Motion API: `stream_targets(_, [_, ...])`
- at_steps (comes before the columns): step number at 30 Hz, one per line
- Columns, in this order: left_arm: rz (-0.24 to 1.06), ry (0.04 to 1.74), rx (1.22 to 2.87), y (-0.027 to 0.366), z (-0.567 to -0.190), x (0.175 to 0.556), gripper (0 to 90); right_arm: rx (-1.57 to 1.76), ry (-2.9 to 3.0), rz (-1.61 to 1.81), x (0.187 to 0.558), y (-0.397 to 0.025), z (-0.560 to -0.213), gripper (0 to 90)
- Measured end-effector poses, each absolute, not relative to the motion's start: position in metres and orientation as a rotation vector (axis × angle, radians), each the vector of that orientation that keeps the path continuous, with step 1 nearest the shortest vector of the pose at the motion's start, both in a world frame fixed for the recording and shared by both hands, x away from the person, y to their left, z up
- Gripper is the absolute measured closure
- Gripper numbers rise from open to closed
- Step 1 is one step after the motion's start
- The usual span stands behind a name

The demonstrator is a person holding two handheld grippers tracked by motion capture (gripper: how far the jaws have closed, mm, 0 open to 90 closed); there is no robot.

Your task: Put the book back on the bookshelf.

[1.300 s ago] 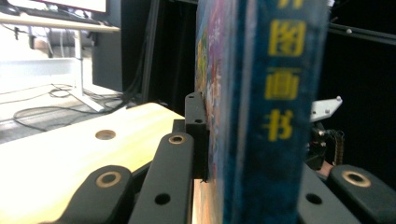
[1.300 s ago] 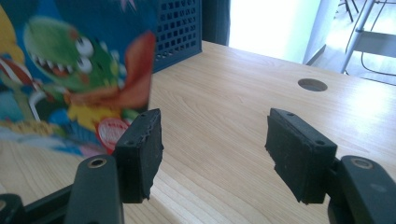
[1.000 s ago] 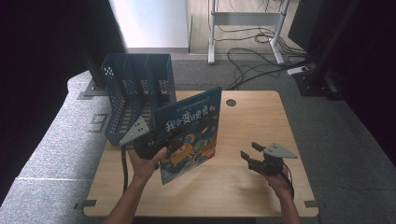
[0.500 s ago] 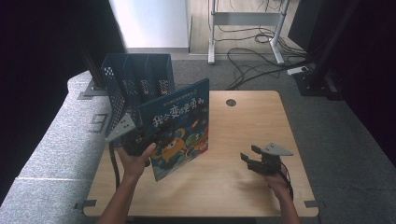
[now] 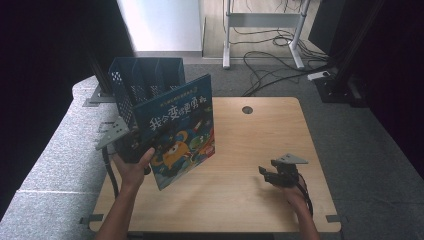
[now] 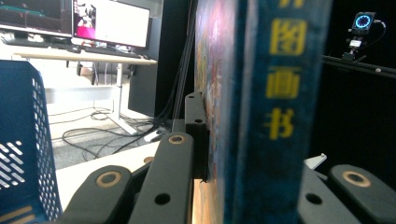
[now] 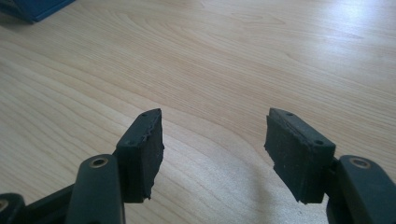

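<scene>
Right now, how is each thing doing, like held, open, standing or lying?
Picture book: shut, held upright off the table, tilted, clamped between the left gripper's fingers.
Left gripper: shut on the picture book.
Right gripper: open, holding nothing, low over the bare table.
Blue file rack: standing upright at the table's far left corner, its slots look empty.
Wooden table: flat, bare in the middle.
</scene>
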State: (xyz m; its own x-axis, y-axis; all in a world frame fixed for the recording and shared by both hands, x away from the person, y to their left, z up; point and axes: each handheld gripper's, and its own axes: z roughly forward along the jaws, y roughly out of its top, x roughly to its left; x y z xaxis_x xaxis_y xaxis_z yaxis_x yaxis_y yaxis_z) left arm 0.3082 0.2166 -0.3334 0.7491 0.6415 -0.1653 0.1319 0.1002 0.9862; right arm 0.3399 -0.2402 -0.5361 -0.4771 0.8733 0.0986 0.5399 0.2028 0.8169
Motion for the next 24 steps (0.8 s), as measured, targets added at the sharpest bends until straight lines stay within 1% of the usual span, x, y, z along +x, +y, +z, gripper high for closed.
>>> stream_targets(24, [0.496,0.730,1.396,0.244,-0.309,0.314,82.7,1.345,2.103,1.062,0.341,-0.240,-0.552,35.6])
